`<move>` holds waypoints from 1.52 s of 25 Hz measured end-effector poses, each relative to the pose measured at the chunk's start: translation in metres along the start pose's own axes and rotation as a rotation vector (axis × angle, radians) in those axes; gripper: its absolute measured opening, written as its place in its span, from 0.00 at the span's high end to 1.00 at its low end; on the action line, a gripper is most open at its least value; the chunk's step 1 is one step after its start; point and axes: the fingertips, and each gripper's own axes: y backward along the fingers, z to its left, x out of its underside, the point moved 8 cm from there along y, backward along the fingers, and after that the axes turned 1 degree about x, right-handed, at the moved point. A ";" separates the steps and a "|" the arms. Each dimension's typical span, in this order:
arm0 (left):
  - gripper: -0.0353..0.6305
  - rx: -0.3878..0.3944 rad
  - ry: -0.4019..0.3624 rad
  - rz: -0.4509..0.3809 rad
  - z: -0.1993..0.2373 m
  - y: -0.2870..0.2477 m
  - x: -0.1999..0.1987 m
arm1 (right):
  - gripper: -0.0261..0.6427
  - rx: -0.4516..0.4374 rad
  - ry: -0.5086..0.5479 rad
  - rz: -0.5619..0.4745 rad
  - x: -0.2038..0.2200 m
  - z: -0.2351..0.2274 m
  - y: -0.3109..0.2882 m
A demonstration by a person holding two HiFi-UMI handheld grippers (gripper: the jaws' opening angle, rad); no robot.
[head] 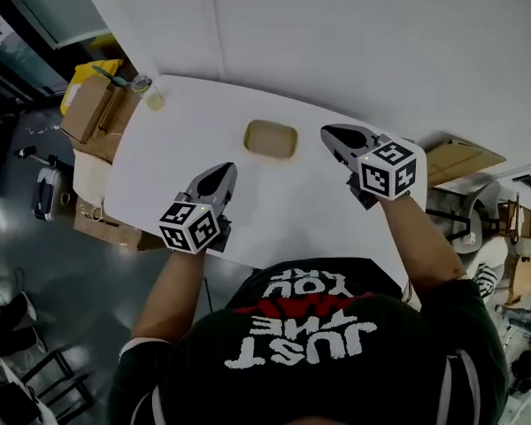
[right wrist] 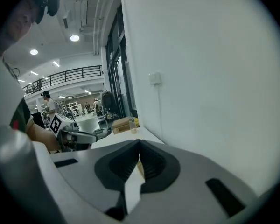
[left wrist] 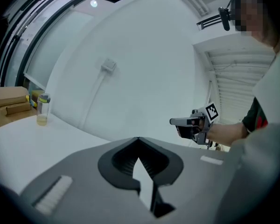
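Left tool (head: 223, 170) and right tool (head: 334, 133): jaws together, empty, were held above the white bench (head: 274, 206). Shallow tan tray (head: 271, 139) lay near the bench's far edge, between both tools, nearer the right.

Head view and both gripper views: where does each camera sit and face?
Head view: on the head, facing down at the table; both forearms, left gripper, right gripper show.
Left gripper view: above its shut jaws, facing the wall; right gripper shows.
Right gripper view: above its shut jaws, facing along the wall; left gripper shows.
Gripper views share the jar.
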 end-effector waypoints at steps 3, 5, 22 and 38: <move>0.94 -0.018 0.020 0.020 0.019 -0.016 0.010 | 0.95 -0.021 -0.006 0.024 0.006 -0.015 -0.030; 0.94 -0.034 0.035 0.028 0.028 -0.026 0.017 | 0.95 -0.038 -0.021 0.042 0.015 -0.028 -0.046; 0.94 -0.059 0.016 0.114 0.101 -0.110 0.068 | 0.94 -0.129 -0.267 0.235 0.102 -0.147 -0.191; 0.94 -0.057 0.044 0.102 0.114 -0.120 0.078 | 0.74 -0.395 -0.623 0.349 0.156 -0.168 -0.249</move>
